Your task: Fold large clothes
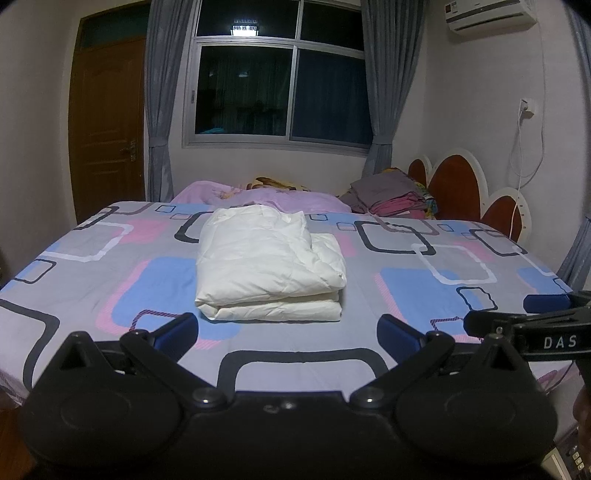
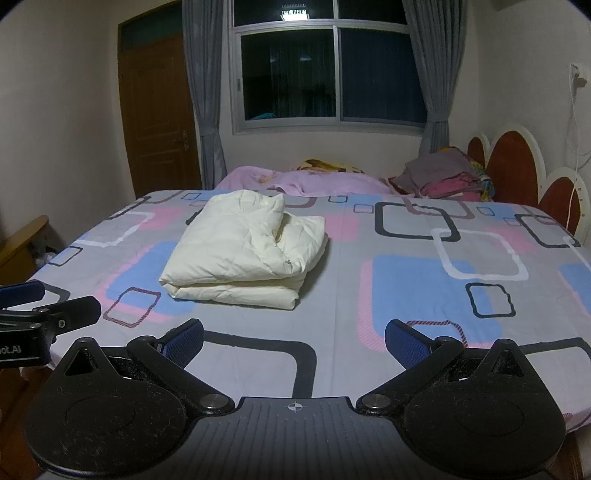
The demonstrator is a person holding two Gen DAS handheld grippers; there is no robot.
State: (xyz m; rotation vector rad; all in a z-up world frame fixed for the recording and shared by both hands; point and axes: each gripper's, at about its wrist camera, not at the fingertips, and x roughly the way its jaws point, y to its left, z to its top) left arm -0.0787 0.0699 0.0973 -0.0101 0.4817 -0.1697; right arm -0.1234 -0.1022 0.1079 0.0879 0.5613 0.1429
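Bedroom walls and a dark night window (image 1: 277, 81) with grey curtains fill the back of both my feeds, and below them spreads the bed (image 1: 110, 288), its sheet printed with pink, blue and black rounded squares. On that sheet I see the white padded garment (image 1: 267, 262), folded into a thick, roughly square bundle; it lies straight ahead of my left tongs (image 1: 288, 328), just beyond their tips and touching neither finger. From my right tongs (image 2: 293, 341) the same bundle (image 2: 245, 247) sits ahead and off to the left, well apart from the blue pads. Both pairs are released: on each feed the two fingers stand spread wide with only bedsheet showing between them, gripping nothing. The left feed catches the right tongs (image 1: 546, 306) at its right edge, level with my own fingers, a black arm with white lettering and one blue pad; the right feed returns the favour, showing the left tongs (image 2: 33, 299) at its left edge. Only the left feed shows the air conditioner (image 1: 487, 16) high on the wall. Only the right feed shows a wooden piece of furniture (image 2: 26, 240) beside the bed, far left of my fingers. Both show the brown door (image 2: 159, 110) left of the window, a pink quilt (image 2: 306, 182) past the bundle, a stack of folded clothes (image 2: 443, 173) ahead to the right, and the red-and-white headboard (image 2: 517, 162) beyond it.
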